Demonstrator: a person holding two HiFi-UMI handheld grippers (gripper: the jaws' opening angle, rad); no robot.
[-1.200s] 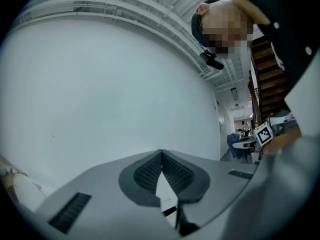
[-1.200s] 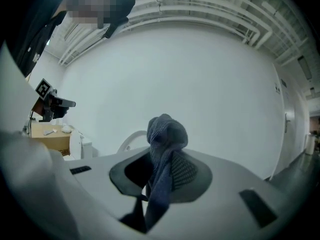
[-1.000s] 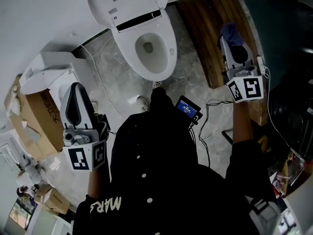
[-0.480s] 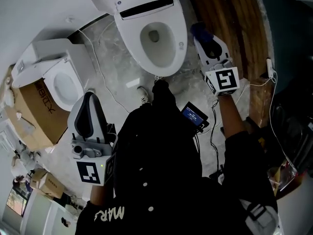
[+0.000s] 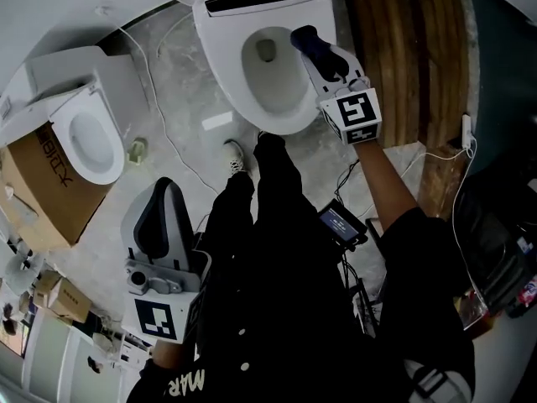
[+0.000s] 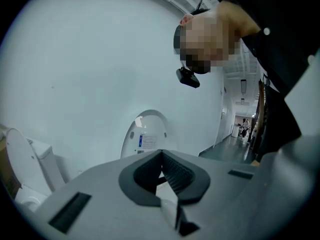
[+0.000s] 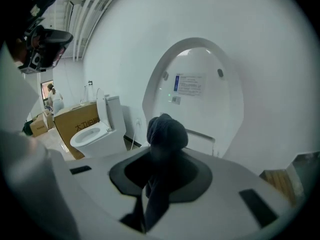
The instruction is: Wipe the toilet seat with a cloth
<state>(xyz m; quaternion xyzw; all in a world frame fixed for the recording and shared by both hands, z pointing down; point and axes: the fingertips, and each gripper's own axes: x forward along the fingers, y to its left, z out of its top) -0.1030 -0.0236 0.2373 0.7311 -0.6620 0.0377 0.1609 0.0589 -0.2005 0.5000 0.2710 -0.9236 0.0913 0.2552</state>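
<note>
The cloth (image 7: 167, 130) is dark, soft and light. It bunches into a round wad above the jaws of the right gripper (image 5: 323, 55), which are clamped on its lower part. I judge that it is limp and will fold easily, so the hold near the middle is good: the wad in front can press flat on the surface.

In the head view the cloth is over the right side of the toilet seat (image 5: 220, 65), near the hinge end. I cannot tell if it touches.

The seat looks hard, smooth and probably slippery.

The lid (image 7: 200, 89) stands up. The toilet bowl (image 5: 267, 78) is open, and only the dark drain hole shows in it.

The left gripper (image 5: 162, 193) hangs low beside the person, jaws together and holding nothing.

At the left, a second toilet (image 5: 84, 137) stands by a cardboard box (image 5: 38, 183). The box contents are not visible.
</note>
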